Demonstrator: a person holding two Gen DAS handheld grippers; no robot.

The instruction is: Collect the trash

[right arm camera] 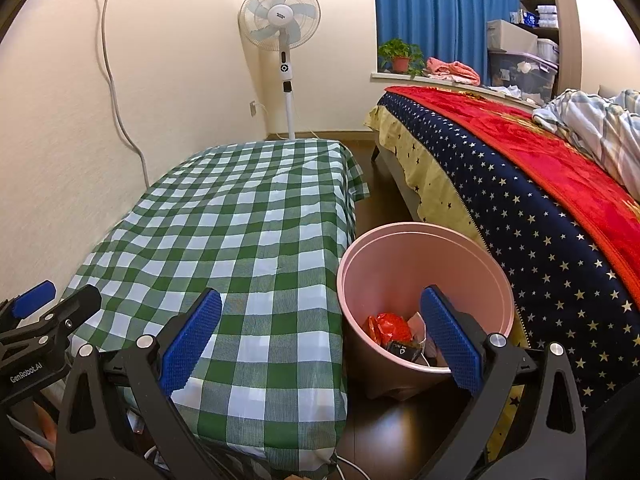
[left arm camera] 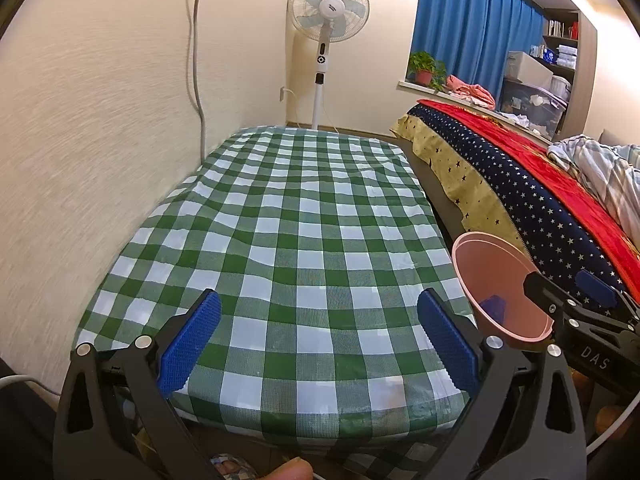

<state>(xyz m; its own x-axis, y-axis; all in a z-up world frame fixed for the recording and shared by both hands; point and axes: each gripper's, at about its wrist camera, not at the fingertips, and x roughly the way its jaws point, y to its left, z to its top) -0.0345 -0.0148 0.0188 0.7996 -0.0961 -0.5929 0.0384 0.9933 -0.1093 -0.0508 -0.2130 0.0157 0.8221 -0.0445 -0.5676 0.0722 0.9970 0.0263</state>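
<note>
Both grippers hang over the near end of the table (left arm camera: 280, 216) with its green-and-white checked cloth. The left gripper (left arm camera: 318, 344) has its blue pads spread wide, holding nothing. The right gripper (right arm camera: 320, 344) is just as wide open and empty, its right finger reaching over the near rim of the pink bin (right arm camera: 424, 292). The bin stands on the dark floor just right of the table, between it and the bed (right arm camera: 520, 184). Inside lie a crumpled red wrapper (right arm camera: 388, 328) and other scraps.
</note>
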